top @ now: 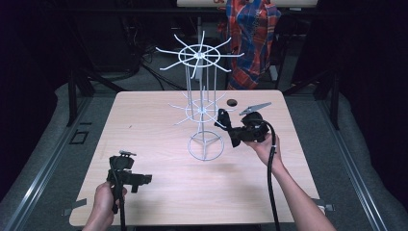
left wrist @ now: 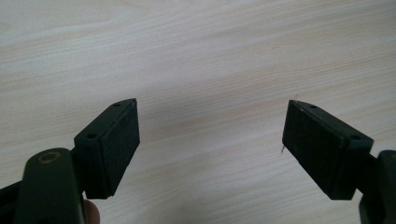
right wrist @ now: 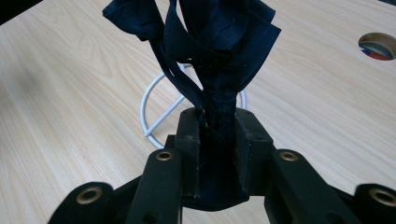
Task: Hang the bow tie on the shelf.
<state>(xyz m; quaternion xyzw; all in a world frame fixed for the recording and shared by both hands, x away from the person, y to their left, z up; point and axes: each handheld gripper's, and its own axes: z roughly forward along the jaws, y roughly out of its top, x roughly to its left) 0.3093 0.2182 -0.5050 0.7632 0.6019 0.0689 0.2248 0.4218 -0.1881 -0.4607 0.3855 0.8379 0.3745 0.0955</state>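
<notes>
L tongs [top: 126, 169] near front-left corner of worktop [top: 154, 120], jaws spread wide, nothing between. R tongs [right wrist: 218, 122] mid-worktop toward right edge, clamped on dark cloth [right wrist: 212, 42], just beside wire rack [top: 202, 103] w/ ring base at centre. Round hole [top: 232, 102] near back edge.

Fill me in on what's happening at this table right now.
A person holds a gripper in each hand at a wooden table. The right gripper is shut on a bunched dark blue cloth and holds it beside a white wire rack with spoke-like arms that stands mid-table. The left gripper is open, holds nothing, and is near the table's front left, apart from the rack.
</notes>
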